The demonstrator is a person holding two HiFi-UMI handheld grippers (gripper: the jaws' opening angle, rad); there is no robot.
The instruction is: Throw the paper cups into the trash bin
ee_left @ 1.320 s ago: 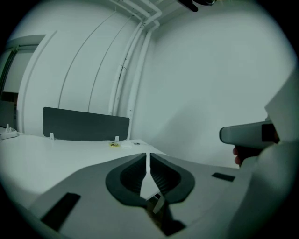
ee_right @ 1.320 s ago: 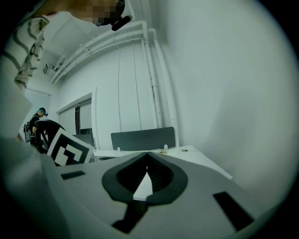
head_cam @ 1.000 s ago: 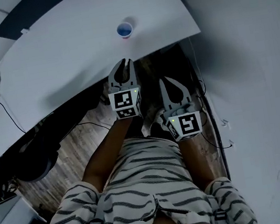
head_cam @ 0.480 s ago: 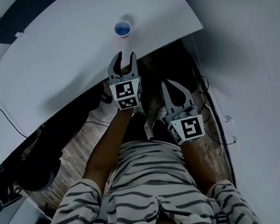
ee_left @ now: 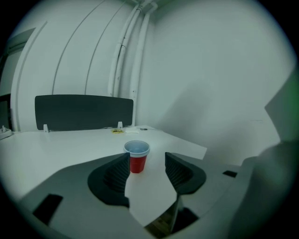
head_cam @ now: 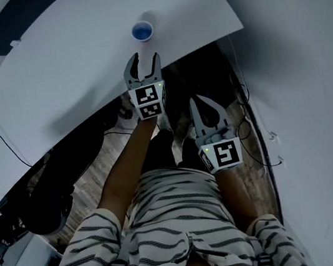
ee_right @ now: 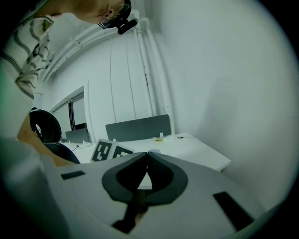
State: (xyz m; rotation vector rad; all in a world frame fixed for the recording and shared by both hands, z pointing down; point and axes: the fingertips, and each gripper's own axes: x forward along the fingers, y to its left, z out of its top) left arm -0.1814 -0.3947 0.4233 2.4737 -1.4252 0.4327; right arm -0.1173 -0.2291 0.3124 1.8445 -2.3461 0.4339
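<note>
Observed one paper cup (head_cam: 142,31) (ee_left: 137,156), red outside with a pale rim, standing upright on the white table (head_cam: 66,64), toward its near right edge. Nothing touching it.

Noted left tongs (head_cam: 144,58) (ee_left: 147,161) just short of the cup on the near side, reaching over the table edge and pointing at it. Jaws apart, having just been opening. In the left gripper view, cup framed in the gap but beyond the tips, closer to the left jaw, with no pad on it. Nothing held.

Noted right tongs (head_cam: 196,101) (ee_right: 147,156) nearer and further right, off the table, over wood floor (head_cam: 96,166). Jaws closed tip to tip, nothing between them.

Recorded at the far end of the table a dark upright panel (ee_left: 84,112) and, near it, a small yellow item (ee_left: 117,131), too small to identify. Below both tongs, striped shorts (head_cam: 175,222) of the person. No bin made out in any view.
</note>
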